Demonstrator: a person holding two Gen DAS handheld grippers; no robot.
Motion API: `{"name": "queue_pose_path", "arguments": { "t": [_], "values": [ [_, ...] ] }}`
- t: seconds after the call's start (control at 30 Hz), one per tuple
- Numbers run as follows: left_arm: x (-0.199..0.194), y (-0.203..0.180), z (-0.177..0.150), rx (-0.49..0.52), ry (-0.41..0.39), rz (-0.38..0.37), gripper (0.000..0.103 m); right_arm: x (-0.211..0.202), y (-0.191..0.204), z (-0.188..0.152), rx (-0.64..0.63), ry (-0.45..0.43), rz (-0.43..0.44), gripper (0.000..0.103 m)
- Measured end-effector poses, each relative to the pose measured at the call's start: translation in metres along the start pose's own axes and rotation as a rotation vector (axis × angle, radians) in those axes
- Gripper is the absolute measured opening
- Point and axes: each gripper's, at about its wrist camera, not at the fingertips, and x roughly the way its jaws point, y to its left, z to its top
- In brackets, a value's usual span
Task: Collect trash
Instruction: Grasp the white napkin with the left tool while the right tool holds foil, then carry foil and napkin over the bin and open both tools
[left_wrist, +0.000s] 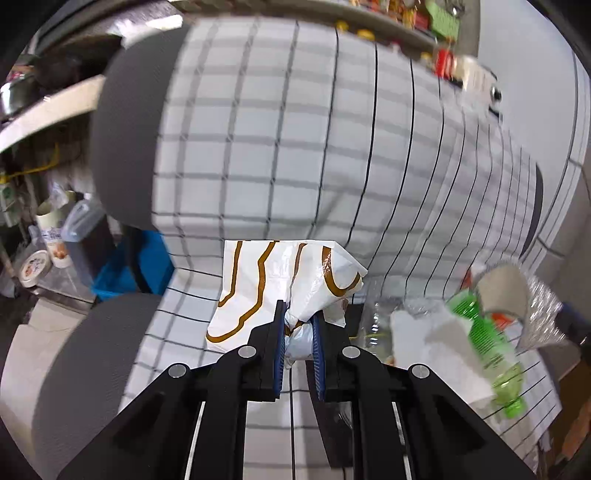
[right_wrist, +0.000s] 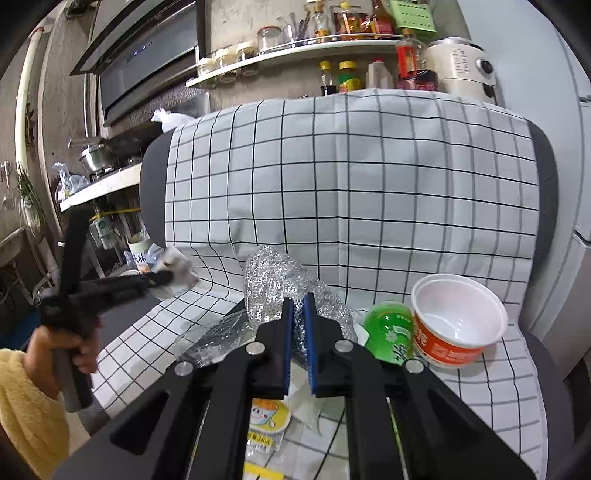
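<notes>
My left gripper (left_wrist: 299, 325) is shut on a white plastic bag with brown lines (left_wrist: 280, 284) and holds it above the checked seat cover (left_wrist: 295, 147). It also shows at the left of the right wrist view (right_wrist: 166, 278), blurred, with the bag (right_wrist: 173, 271). My right gripper (right_wrist: 299, 314) is shut on a crinkled silvery bubble-wrap sheet (right_wrist: 277, 284) over the seat. A green plastic bottle (right_wrist: 389, 334) and a red-and-white paper bowl (right_wrist: 458, 325) lie on the seat to the right. The bottle (left_wrist: 491, 339) and bowl (left_wrist: 502, 291) also show in the left wrist view.
A grey chair back under the checked cloth (right_wrist: 369, 184) rises behind the seat. A clear plastic wrapper (right_wrist: 210, 339), a white tissue (right_wrist: 306, 406) and a yellow-labelled packet (right_wrist: 267, 417) lie on the seat. A kitchen counter with a pot (right_wrist: 96, 157) stands at left; shelves with bottles (right_wrist: 347, 77) behind.
</notes>
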Motion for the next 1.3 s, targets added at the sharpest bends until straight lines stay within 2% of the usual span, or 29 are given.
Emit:
{"name": "queue_pose_path", "arguments": {
  "t": [0.1,0.2,0.37,0.47,0.63,0.87,0.97,1.07,1.2,1.3],
  "values": [
    [-0.034,-0.021,-0.006,0.018,-0.035,-0.027,0.013,-0.025,-0.005,-0.009,0.007,-0.011,-0.001,0.007],
    [-0.069,-0.054,-0.025,0.053,-0.056,-0.061,0.013,-0.053,-0.013,-0.025,0.009,-0.015,-0.026,0.007],
    [-0.102,-0.123,-0.072,0.082,-0.074,-0.182,0.013,-0.098,-0.039,-0.06,0.041,-0.011,-0.097,0.007],
    [-0.112,-0.159,-0.099,0.122,-0.081,-0.23,0.013,-0.131,-0.059,-0.084,0.067,-0.015,-0.167,0.007],
    [-0.116,-0.229,-0.138,0.206,-0.049,-0.366,0.014,-0.187,-0.095,-0.124,0.143,-0.016,-0.298,0.007],
    [-0.109,-0.314,-0.186,0.344,0.029,-0.544,0.014,-0.25,-0.134,-0.183,0.227,0.044,-0.508,0.007],
    [-0.108,-0.335,-0.2,0.372,0.049,-0.589,0.014,-0.264,-0.147,-0.211,0.26,0.092,-0.59,0.007],
    [-0.106,-0.346,-0.211,0.393,0.073,-0.609,0.014,-0.267,-0.165,-0.237,0.319,0.143,-0.637,0.008],
    [-0.104,-0.352,-0.215,0.396,0.094,-0.62,0.014,-0.266,-0.182,-0.254,0.391,0.156,-0.672,0.015],
    [-0.104,-0.356,-0.22,0.405,0.103,-0.628,0.014,-0.267,-0.189,-0.261,0.416,0.161,-0.688,0.016]
  ]
}}
